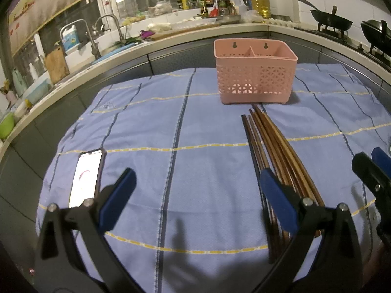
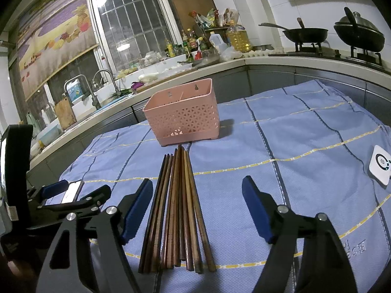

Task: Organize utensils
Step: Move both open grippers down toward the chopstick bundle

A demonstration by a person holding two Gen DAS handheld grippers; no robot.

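Note:
A bundle of several brown wooden chopsticks (image 2: 176, 210) lies on the blue cloth, tips pointing toward a pink perforated utensil basket (image 2: 182, 114) with two compartments. My right gripper (image 2: 198, 210) is open and empty, its jaws straddling the chopsticks' near half just above them. In the left wrist view the chopsticks (image 1: 273, 153) lie to the right, partly behind my right-hand finger, and the basket (image 1: 255, 72) stands at the back. My left gripper (image 1: 198, 200) is open and empty over bare cloth, left of the chopsticks.
A phone (image 1: 85, 179) with a lit screen lies on the cloth at the left. A white round-dial device (image 2: 381, 164) lies at the cloth's right edge. The blue checked cloth (image 1: 171, 122) covers the table. Kitchen counter, sink and woks stand behind.

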